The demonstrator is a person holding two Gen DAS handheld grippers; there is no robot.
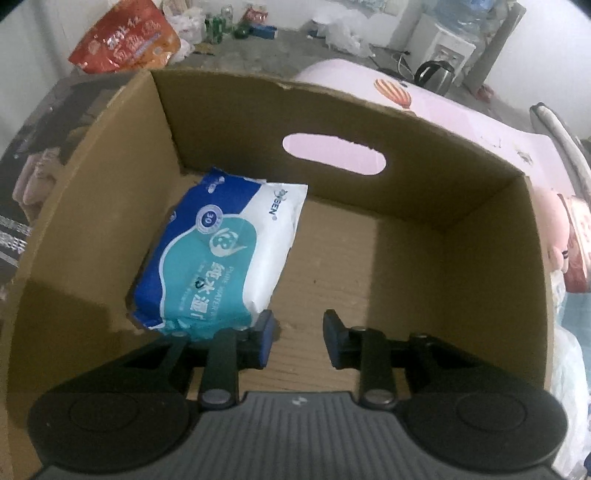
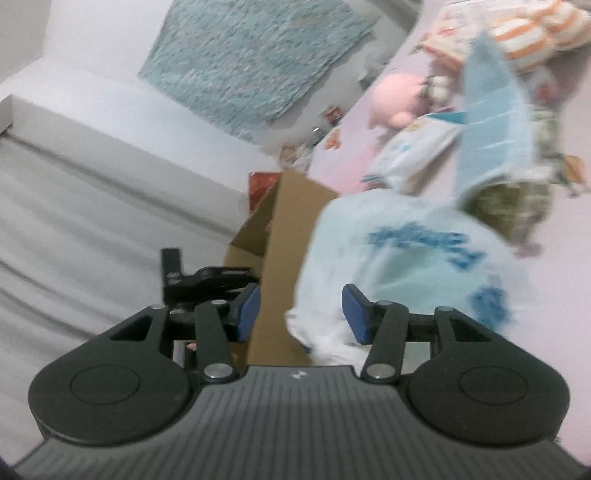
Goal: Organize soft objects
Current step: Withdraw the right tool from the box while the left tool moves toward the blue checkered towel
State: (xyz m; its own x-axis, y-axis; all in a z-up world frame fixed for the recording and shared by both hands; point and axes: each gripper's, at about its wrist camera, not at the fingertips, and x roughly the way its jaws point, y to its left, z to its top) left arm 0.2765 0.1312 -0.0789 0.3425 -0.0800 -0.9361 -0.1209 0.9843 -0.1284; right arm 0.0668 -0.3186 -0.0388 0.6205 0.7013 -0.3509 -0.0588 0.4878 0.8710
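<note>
One cardboard box [image 1: 110, 221] contains one wipes pack [image 1: 221, 254], at its left side. Left gripper [image 1: 297, 341]: released, empty. Right gripper [image 2: 301, 314]: released, nothing clamped.

A lived-in home, apparently a bedroom, is being shown. A pink printed bedsheet [image 1: 424, 99] is being used as the work surface, with plush toys [image 2: 395, 98] lying on it. An electric kettle [image 1: 436, 75], bottles [image 1: 218, 24] and snack bags [image 1: 125, 40] are being kept on the bare floor beyond.
</note>
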